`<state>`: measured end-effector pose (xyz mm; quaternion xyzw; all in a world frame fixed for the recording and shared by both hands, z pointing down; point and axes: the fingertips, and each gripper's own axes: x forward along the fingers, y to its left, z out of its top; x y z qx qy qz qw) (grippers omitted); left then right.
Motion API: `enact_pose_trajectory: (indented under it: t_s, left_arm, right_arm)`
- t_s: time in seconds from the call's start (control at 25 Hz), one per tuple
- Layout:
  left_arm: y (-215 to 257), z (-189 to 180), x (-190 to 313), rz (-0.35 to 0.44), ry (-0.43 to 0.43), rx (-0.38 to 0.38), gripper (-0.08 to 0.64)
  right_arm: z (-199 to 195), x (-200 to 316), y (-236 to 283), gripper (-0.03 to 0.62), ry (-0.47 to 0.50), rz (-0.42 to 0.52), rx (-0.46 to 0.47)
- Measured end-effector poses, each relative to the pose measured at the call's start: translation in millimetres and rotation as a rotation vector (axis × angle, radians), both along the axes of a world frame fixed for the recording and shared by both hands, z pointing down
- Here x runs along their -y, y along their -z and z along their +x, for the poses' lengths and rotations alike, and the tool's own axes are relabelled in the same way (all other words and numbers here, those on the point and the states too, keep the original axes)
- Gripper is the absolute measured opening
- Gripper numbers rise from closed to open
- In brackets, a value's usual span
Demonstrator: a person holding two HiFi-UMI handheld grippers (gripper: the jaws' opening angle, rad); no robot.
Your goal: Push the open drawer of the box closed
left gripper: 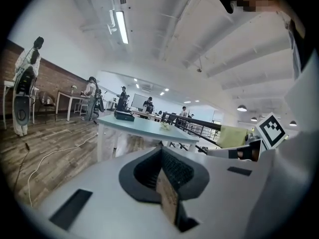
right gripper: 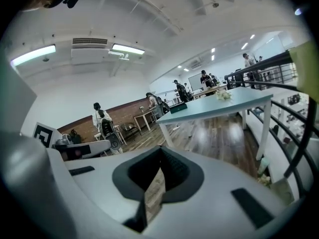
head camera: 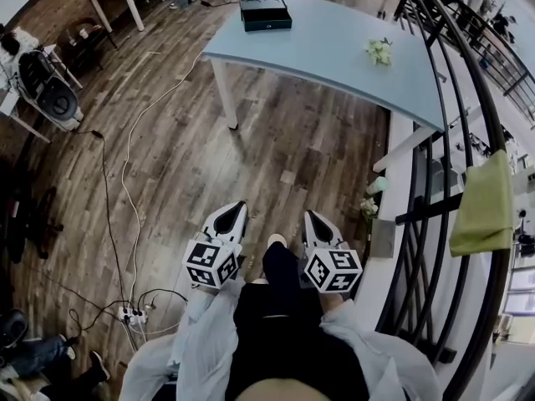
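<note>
Nearest the camera, the left gripper (head camera: 234, 210) and the right gripper (head camera: 311, 216) are held low and side by side in front of the person's body, above the wooden floor (head camera: 276, 140) and touching nothing. Each is pointed forward, with its marker cube at the rear. In the left gripper view the dark pads of the left gripper (left gripper: 162, 171) are seen pressed together along a narrow seam, clenched on nothing. In the right gripper view the right gripper (right gripper: 158, 172) is likewise seen closed, with nothing between its jaws.

On the floor to the left, a white cable (head camera: 125, 165) is seen running down to a power strip (head camera: 134, 314). To the right, a black curved railing (head camera: 468, 98) is seen, with a green cloth (head camera: 485, 207) draped over it.

Farther ahead, well apart from both grippers, a pale blue table (head camera: 334, 48) is set on white legs. The dark box (head camera: 266, 13) is placed on the table's far left part, and a small bunch of pale flowers (head camera: 379, 51) lies toward its right edge. The box (left gripper: 123, 115) is also picked up in the left gripper view and, small, in the right gripper view (right gripper: 178, 107). At this range the state of its drawer cannot be made out.
</note>
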<state>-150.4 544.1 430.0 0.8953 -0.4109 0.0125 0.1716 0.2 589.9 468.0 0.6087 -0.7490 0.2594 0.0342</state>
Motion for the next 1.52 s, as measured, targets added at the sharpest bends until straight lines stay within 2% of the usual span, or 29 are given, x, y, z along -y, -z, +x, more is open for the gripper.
enact_pose_trajectory:
  t_s: [0.36,0.84,1.08,1.52]
  left_arm:
    - [-6.0,14.1,77.2,-0.014,0.048,0.001,0.015]
    - [-17.1,45.5,139.0,-0.017,0.069,0.016,0.015]
    - [-20.3,49.4,146.1,-0.024,0.102,0.010,0.015]
    - [-34.5,44.8,135.3,-0.059,0.116,0.035,0.015]
  right_arm:
    - [23.6,80.6,-1.1,0.008,0.029,-0.001,-0.018]
    - [56.9,143.9,-11.1,0.008,0.050,-0.007,-0.009]
    - [62.3,158.1,-13.4,0.008,0.071,-0.007,0.002]
    - [51.5,145.2,-28.5,0.008,0.106,-0.045,0.024]
